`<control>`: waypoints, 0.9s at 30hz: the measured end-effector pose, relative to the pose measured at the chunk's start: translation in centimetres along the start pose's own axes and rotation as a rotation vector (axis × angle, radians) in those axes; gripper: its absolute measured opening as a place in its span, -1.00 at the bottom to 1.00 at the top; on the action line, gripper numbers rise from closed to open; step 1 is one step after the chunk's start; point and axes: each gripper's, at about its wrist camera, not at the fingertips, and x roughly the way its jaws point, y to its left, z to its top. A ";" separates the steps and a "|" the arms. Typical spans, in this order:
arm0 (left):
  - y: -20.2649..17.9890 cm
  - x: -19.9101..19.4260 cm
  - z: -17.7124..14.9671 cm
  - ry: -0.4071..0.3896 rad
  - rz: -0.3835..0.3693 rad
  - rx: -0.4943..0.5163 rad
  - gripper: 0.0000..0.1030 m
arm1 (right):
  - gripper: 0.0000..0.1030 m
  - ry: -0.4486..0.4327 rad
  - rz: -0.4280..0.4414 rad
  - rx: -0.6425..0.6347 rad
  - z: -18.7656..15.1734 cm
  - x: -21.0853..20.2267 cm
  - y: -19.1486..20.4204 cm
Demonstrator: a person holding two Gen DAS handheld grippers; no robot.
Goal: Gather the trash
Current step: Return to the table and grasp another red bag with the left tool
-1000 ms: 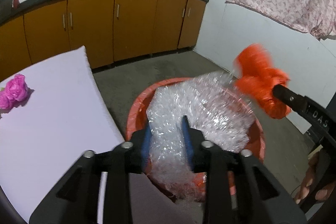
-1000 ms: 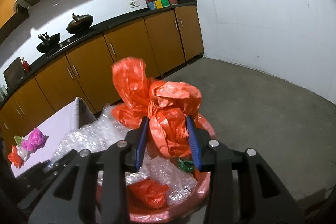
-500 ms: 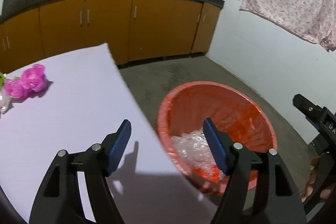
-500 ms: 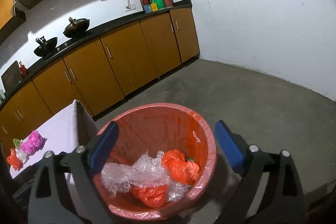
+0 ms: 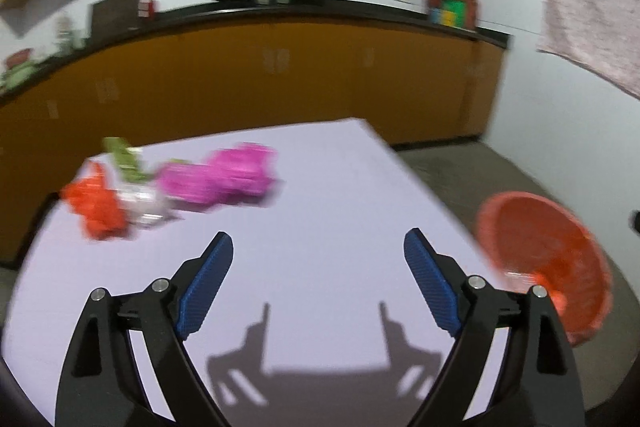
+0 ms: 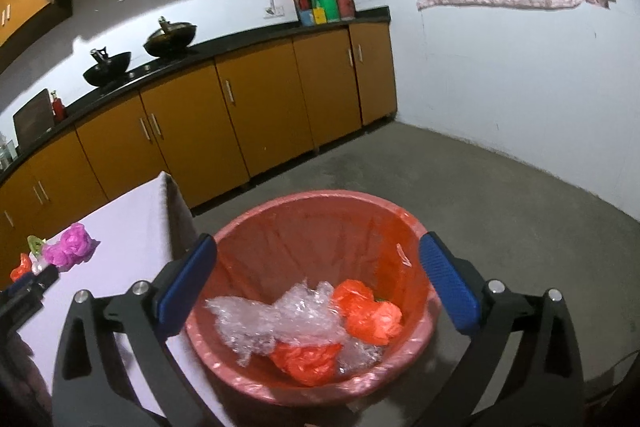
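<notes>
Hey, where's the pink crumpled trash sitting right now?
The pink crumpled trash lies on the far left part of the white table, beside a clear piece and an orange scrap, well left of the red bin.

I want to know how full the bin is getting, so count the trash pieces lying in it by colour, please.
In the red bin, as far as the right wrist view shows:
Orange-red plastic bags: 2
Clear bubble wrap: 1 crumpled mass
Green scrap: 1, mostly hidden
Total: 4
</notes>
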 end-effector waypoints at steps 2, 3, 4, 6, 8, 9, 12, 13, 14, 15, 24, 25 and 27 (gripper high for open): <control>3.3 0.4 0.3 0.000 0.087 -0.033 0.69 | 0.91 -0.007 -0.005 -0.013 0.0 -0.1 0.8; 5.0 0.6 0.5 0.001 0.132 -0.056 0.69 | 0.91 -0.011 -0.007 -0.018 0.0 -0.1 1.2; 6.7 0.9 0.7 0.001 0.181 -0.081 0.69 | 0.91 -0.012 -0.002 -0.022 -0.1 0.0 1.8; 9.5 1.4 0.8 0.006 0.257 -0.120 0.69 | 0.91 -0.008 0.011 -0.023 -0.2 0.1 2.3; 12.5 2.4 1.0 0.021 0.326 -0.170 0.69 | 0.91 0.000 0.029 -0.034 -0.3 0.3 3.4; 13.3 2.8 1.1 0.029 0.343 -0.184 0.69 | 0.91 0.005 0.037 -0.046 -0.4 0.5 4.2; 16.3 4.5 1.4 0.060 0.387 -0.227 0.67 | 0.91 0.015 0.048 -0.076 -0.6 0.8 5.8; 17.2 5.2 1.5 0.072 0.392 -0.242 0.66 | 0.91 0.022 0.053 -0.090 -0.6 1.1 6.5; 17.7 5.7 1.7 0.080 0.390 -0.252 0.66 | 0.91 0.026 0.054 -0.097 -0.7 1.3 7.0; 18.1 6.1 1.9 0.085 0.387 -0.258 0.66 | 0.91 0.034 0.057 -0.107 -0.8 1.6 7.7; 19.1 8.4 1.3 0.154 0.341 -0.234 0.03 | 0.91 0.068 0.099 -0.176 -1.9 2.7 12.3; 19.5 8.5 1.1 0.162 0.329 -0.247 -0.20 | 0.91 0.066 0.105 -0.185 -1.9 2.6 12.8; 20.1 8.3 0.6 0.163 0.302 -0.262 -0.43 | 0.91 0.064 0.119 -0.200 -2.0 2.6 13.9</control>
